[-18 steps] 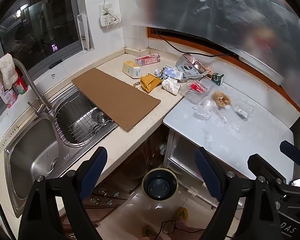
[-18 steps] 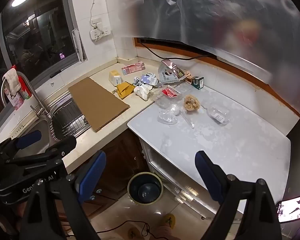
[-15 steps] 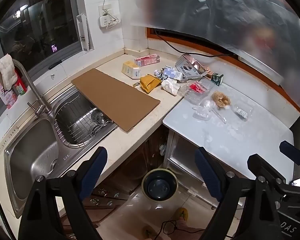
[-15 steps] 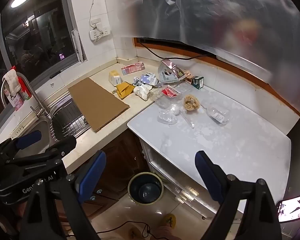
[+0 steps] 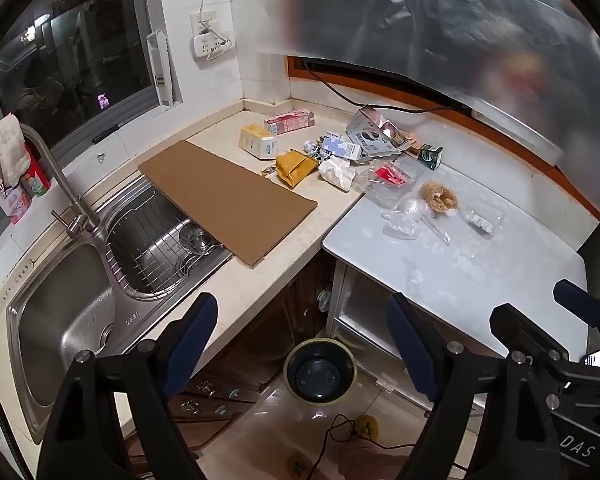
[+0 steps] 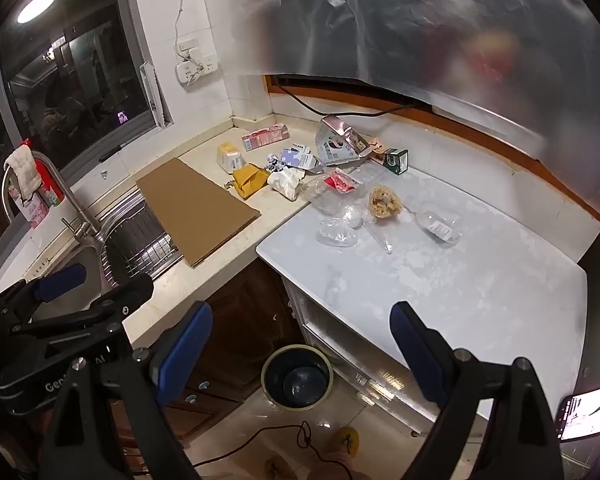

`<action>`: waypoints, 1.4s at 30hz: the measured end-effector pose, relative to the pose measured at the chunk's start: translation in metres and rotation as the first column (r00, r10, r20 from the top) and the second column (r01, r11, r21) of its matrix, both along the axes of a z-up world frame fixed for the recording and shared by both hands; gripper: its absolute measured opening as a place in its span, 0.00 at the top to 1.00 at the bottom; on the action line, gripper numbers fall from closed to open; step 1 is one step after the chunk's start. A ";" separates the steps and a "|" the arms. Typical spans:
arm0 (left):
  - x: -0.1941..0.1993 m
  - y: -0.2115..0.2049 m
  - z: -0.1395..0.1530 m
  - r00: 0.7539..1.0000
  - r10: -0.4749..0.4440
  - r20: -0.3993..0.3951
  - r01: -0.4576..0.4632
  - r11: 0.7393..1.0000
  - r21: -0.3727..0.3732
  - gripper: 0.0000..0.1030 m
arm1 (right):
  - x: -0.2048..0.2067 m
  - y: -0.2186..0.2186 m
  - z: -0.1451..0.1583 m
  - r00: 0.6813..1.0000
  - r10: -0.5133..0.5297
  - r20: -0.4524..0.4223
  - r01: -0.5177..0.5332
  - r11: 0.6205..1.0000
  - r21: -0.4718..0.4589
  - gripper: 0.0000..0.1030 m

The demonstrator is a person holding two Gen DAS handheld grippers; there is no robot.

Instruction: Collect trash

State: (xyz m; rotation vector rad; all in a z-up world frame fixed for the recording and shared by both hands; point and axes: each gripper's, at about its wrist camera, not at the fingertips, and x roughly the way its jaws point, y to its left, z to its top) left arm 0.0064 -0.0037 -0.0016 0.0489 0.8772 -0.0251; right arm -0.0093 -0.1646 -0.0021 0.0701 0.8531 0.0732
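The left gripper (image 5: 302, 336) was held with its blue-padded fingers spread wide and nothing between them, and the right gripper (image 6: 302, 340) was likewise spread to its widest and empty; both were angled downward above the floor, well apart from the trash. A round, dark bin (image 6: 297, 376) was seen on the tiled floor below the counter's edge, between the jaws in both views. Farther out, the trash was found scattered across the corner of the beige counter (image 5: 260, 276) and the adjoining white worktop (image 6: 440, 280): a crumpled yellow paper bag (image 5: 294, 167), a wad of white tissue (image 5: 337, 172), a pink-red carton (image 5: 290, 122) lying flat, a pale yellow box (image 5: 256, 142), a torn silver-lined carton (image 5: 374, 136), a small green box (image 5: 431, 157), a red wrapper (image 5: 390, 174) inside clear plastic, a brown crumbly lump (image 6: 384, 201), and a clear lidded container (image 6: 438, 222). A flat cardboard sheet (image 5: 224, 200) was laid partly over the steel sink (image 5: 80, 300).
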 end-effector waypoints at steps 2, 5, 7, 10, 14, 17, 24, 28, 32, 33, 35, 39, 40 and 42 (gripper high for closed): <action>0.000 0.000 0.000 1.000 0.000 0.002 0.000 1.000 0.000 0.19 | 0.001 0.001 0.000 1.000 0.000 0.001 0.000 1.000 0.002 0.11; -0.002 -0.002 0.001 1.000 -0.001 0.003 0.001 1.000 0.000 0.19 | 0.001 0.001 -0.001 1.000 -0.001 0.003 0.001 1.000 0.005 0.11; 0.000 -0.002 0.002 1.000 0.000 0.004 0.000 1.000 -0.001 0.19 | 0.000 0.002 -0.001 1.000 -0.002 0.007 0.002 1.000 0.003 0.11; -0.001 -0.002 0.002 1.000 -0.001 0.005 0.001 1.000 -0.001 0.19 | 0.001 0.002 -0.001 1.000 -0.002 0.006 0.002 1.000 0.006 0.11; 0.000 0.000 0.004 1.000 -0.002 0.008 0.002 1.000 -0.001 0.19 | 0.001 0.002 0.000 1.000 -0.002 0.007 0.002 1.000 0.006 0.11; 0.001 0.000 0.004 1.000 -0.002 0.010 0.002 1.000 0.000 0.19 | 0.001 0.003 0.000 1.000 -0.003 0.009 0.002 1.000 0.007 0.11; 0.001 0.005 0.006 1.000 -0.004 0.012 0.004 1.000 -0.003 0.19 | 0.001 0.004 0.000 1.000 -0.002 0.010 0.001 1.000 0.008 0.11; 0.002 0.005 0.006 1.000 -0.004 0.012 0.004 1.000 -0.002 0.19 | 0.001 0.004 0.000 1.000 -0.003 0.010 0.003 1.000 0.008 0.11; 0.000 0.006 0.009 1.000 -0.004 0.012 0.004 1.000 -0.003 0.19 | 0.000 0.005 0.000 1.000 -0.002 0.009 0.002 1.000 0.009 0.11; 0.001 0.007 0.010 1.000 -0.003 0.011 0.003 1.000 -0.003 0.19 | 0.000 0.006 0.000 1.000 -0.002 0.008 0.002 1.000 0.010 0.11; 0.000 0.007 0.008 1.000 -0.007 0.010 0.007 1.000 -0.002 0.19 | 0.000 0.007 0.001 1.000 -0.001 0.007 0.001 1.000 0.013 0.11; 0.000 0.008 0.008 1.000 -0.006 0.009 0.006 1.000 -0.002 0.19 | 0.000 0.009 0.000 1.000 0.000 0.005 0.000 1.000 0.015 0.11; 0.000 0.008 0.009 1.000 -0.006 0.009 0.006 1.000 -0.002 0.19 | 0.000 0.009 0.000 1.000 0.000 0.005 0.000 1.000 0.015 0.11; -0.001 0.009 0.008 1.000 -0.006 0.010 0.006 1.000 -0.003 0.19 | 0.000 0.010 0.000 1.000 0.002 0.004 -0.002 1.000 0.017 0.11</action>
